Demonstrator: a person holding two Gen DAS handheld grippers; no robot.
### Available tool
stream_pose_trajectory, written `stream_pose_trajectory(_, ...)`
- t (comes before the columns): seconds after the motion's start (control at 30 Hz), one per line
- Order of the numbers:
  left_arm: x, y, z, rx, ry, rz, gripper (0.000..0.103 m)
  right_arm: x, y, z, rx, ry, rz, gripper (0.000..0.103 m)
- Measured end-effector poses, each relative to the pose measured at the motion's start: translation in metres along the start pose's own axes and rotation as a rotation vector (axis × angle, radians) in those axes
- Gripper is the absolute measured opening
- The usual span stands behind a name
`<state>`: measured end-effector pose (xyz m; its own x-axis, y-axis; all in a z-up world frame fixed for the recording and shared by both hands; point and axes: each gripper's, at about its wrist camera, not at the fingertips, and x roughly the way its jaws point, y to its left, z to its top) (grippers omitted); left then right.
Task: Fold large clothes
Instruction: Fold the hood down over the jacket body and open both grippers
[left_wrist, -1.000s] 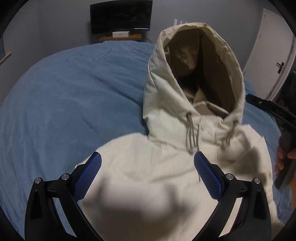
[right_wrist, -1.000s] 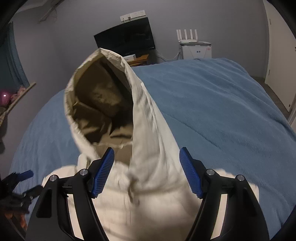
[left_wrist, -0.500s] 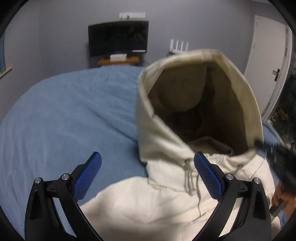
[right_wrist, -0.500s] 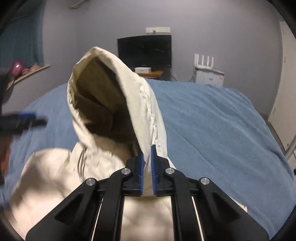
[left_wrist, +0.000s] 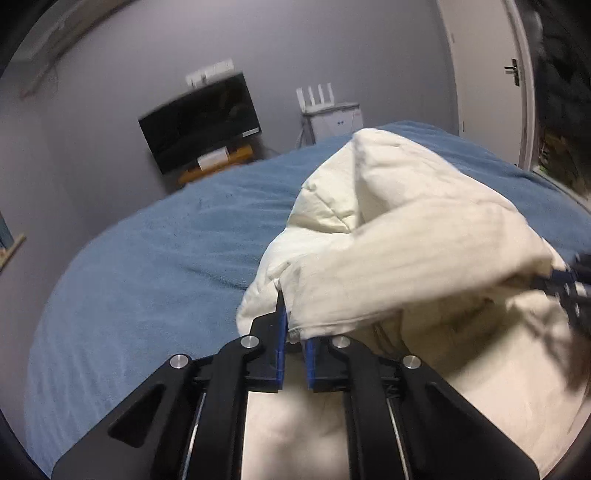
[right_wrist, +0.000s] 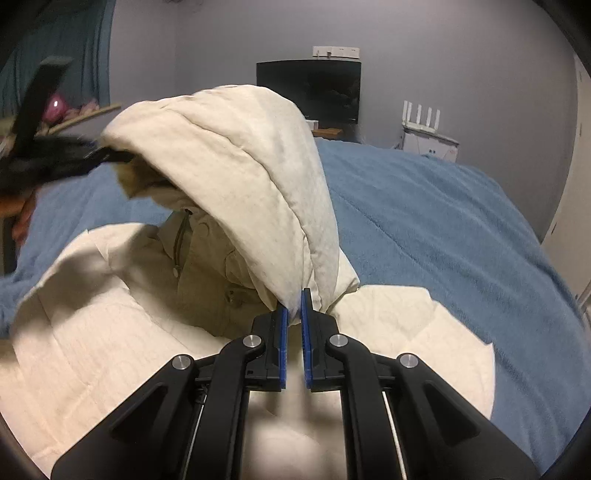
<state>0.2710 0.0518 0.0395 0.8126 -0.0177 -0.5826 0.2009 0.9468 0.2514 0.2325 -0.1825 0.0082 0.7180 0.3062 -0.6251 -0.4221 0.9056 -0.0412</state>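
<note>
A cream hooded jacket (left_wrist: 424, 258) lies on a blue bed (left_wrist: 147, 266). My left gripper (left_wrist: 294, 325) is shut on the left edge of the hood (left_wrist: 369, 206) and holds it up, curled over toward me. My right gripper (right_wrist: 293, 308) is shut on the right edge of the hood (right_wrist: 240, 155); the jacket body (right_wrist: 92, 325) spreads below. The right gripper shows at the right edge of the left wrist view (left_wrist: 565, 291). The left gripper shows blurred at the left of the right wrist view (right_wrist: 74, 158). A drawcord (right_wrist: 179, 240) hangs at the collar.
The blue bed (right_wrist: 443, 229) stretches far around the jacket. A dark monitor (right_wrist: 308, 90) on a small shelf and a white router (right_wrist: 424, 122) stand against the grey back wall. A white door (left_wrist: 487, 74) is at the right.
My left gripper has shut on the hood's left edge. Both grippers have lifted the hood and tipped it forward toward me, so its outer side now faces the cameras.
</note>
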Motion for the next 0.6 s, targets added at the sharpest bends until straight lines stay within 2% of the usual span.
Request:
stream_pose_trajectory(0.1, -0.038, -0.002, -0.016, -0.034, -0.034, -0.033, 0.006, -0.005, -0.001, -0.001, 0.009, -0.013, 0.026, 0.005)
stream_pose_trajectory(0.23, -0.077, -0.001, -0.039, -0.094, -0.035, -0.094, 0.006, -0.021, 0.003, -0.006, -0.04, -0.034, 0.063, 0.005)
stream_pose_trajectory(0.37, -0.104, -0.012, -0.071, -0.081, -0.012, -0.144, 0.006, -0.038, 0.008, -0.016, -0.109, -0.034, 0.098, 0.005)
stream_pose_trajectory(0.47, -0.085, -0.019, -0.094, -0.058, 0.056, -0.148, 0.006, -0.038, 0.012, -0.025, -0.139, 0.003, 0.131, 0.005)
stream_pose_trajectory(0.6, -0.027, -0.017, -0.13, -0.082, 0.202, -0.173, 0.006, -0.026, 0.018, -0.027, -0.146, 0.047, 0.15, 0.005)
